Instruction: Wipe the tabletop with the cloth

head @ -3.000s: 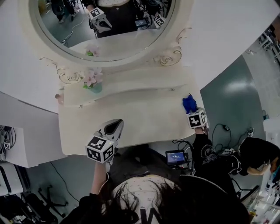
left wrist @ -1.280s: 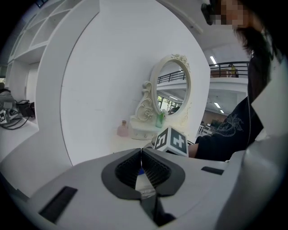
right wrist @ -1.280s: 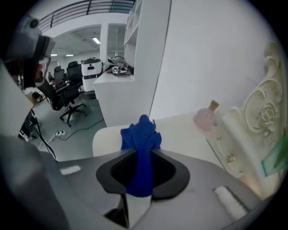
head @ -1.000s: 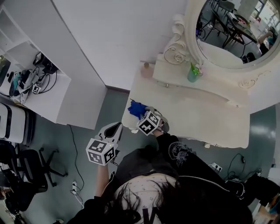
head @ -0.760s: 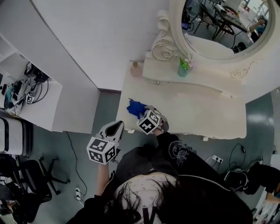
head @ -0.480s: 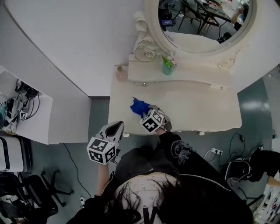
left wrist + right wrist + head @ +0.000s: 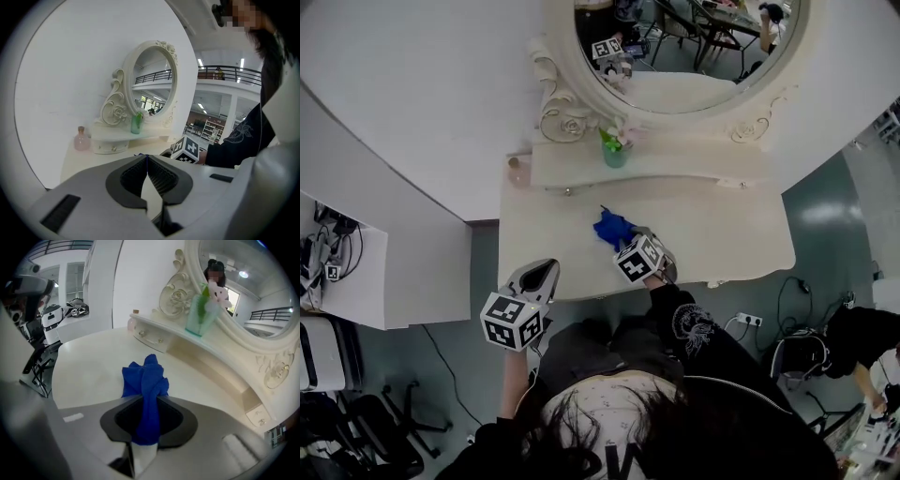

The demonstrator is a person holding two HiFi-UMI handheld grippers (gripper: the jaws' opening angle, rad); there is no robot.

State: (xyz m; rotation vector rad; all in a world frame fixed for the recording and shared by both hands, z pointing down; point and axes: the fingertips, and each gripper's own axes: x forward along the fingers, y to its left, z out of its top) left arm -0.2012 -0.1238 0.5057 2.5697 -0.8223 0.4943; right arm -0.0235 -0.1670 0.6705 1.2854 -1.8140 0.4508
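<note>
Right hand-held gripper [image 7: 149, 405]: jaws clamped on bunched blue cloth [image 7: 145, 375], protruding ahead onto cream counter [image 7: 86, 366]. Left hand-held gripper [image 7: 147, 172]: jaws pressed together, empty, held off the counter's front edge. Beyond: green vase [image 7: 199, 315], oval mirror [image 7: 253, 291].

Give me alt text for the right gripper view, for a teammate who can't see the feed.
The right claw is shut on a bunched blue cloth, whose free end appears to rest on the cream tabletop. Beyond it, a raised shelf carries a green vase in front of an ornate oval mirror.
</note>
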